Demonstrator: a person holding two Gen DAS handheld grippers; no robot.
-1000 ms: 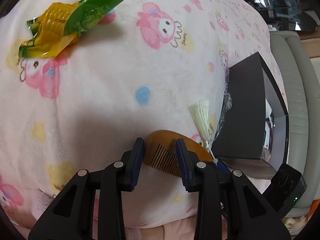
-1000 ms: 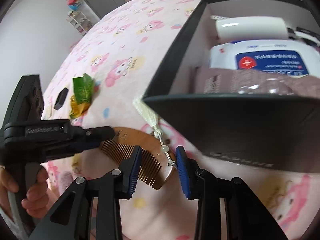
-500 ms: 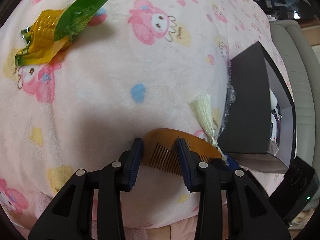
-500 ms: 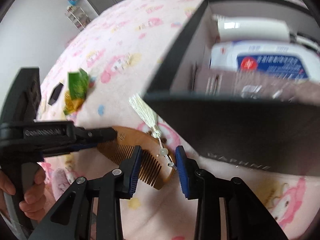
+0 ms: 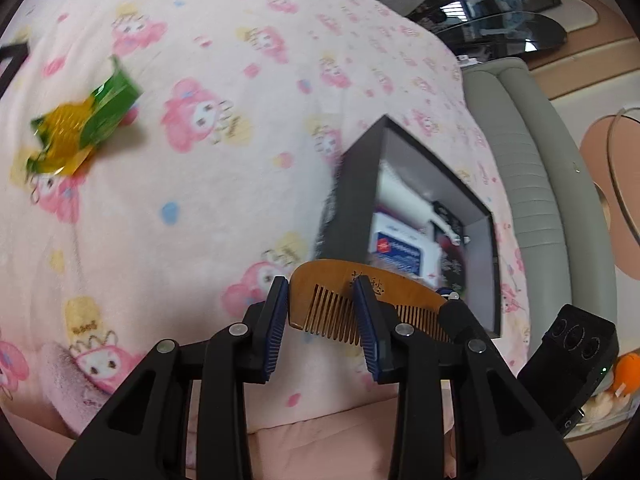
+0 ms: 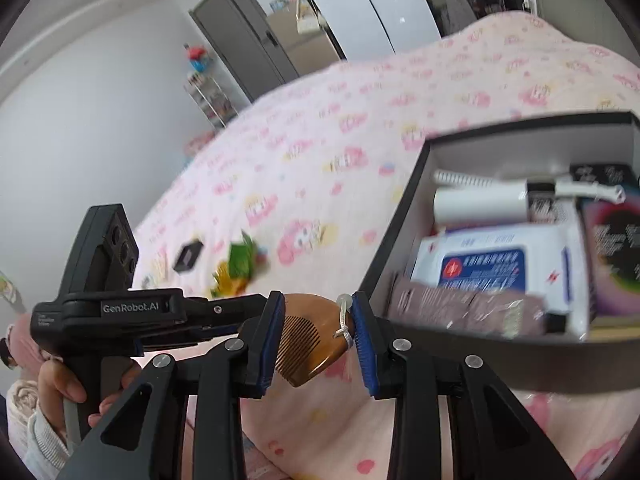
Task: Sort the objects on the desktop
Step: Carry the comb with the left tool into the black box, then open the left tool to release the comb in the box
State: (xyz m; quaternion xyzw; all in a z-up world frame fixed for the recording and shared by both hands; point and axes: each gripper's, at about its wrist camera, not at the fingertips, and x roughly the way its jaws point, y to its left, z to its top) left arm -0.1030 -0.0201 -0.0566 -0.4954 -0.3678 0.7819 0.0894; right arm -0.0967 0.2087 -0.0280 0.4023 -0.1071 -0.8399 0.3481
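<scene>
Both of my grippers are on the wooden comb (image 5: 360, 284): the left gripper (image 5: 324, 320) has its pads clamped across the spine and teeth at one end, the right gripper (image 6: 318, 336) pinches the other end by the corded bead, holding it lifted off the pink blanket (image 5: 224, 184) just beside the near corner of the black box (image 6: 404, 216). I judge the comb light, stiff and smooth, its thin teeth the fragile part, so the solid spine is the place to hold, and the dangling cord could snag on the box rim
</scene>
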